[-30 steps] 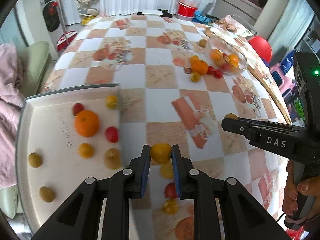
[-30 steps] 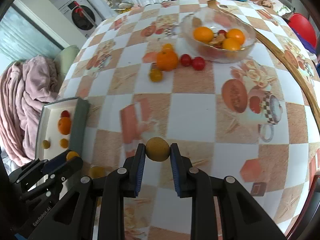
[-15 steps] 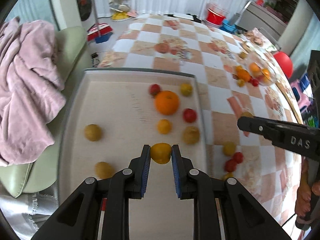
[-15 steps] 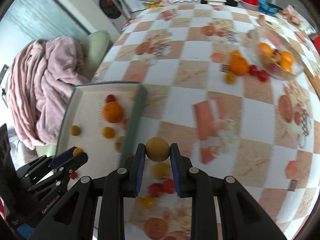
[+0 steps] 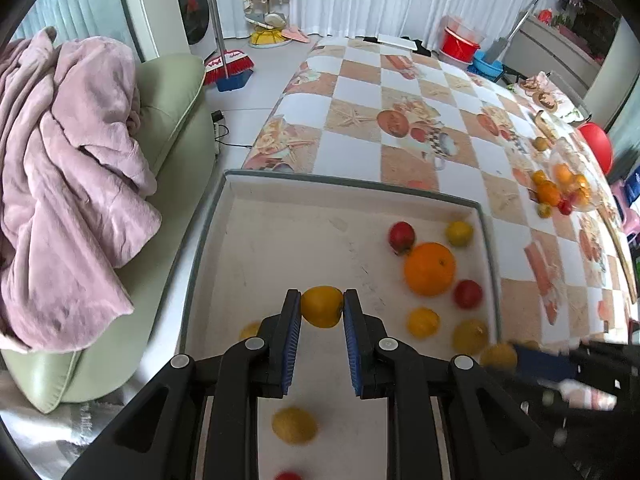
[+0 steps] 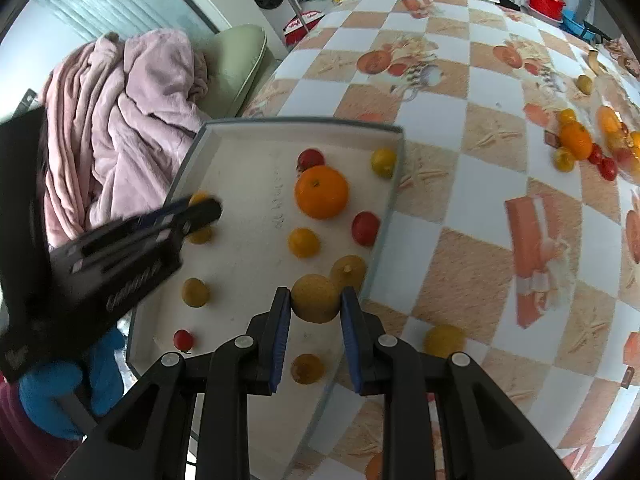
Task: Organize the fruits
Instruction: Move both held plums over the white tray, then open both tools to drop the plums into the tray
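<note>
Fingers of both grippers each clamp a fruit: left gripper (image 5: 322, 312) mid-tray (image 5: 352, 186), right gripper (image 6: 314, 300) near its rim.

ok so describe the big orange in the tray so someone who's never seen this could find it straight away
Start at the white tray at the table edge beside the green sofa with the pink blanket. Along the tray's table-side half lies a loose cluster of small fruit, and the big orange sits toward its far end, a small red fruit just behind it. It is by far the largest fruit there and the only deep orange one.
</note>
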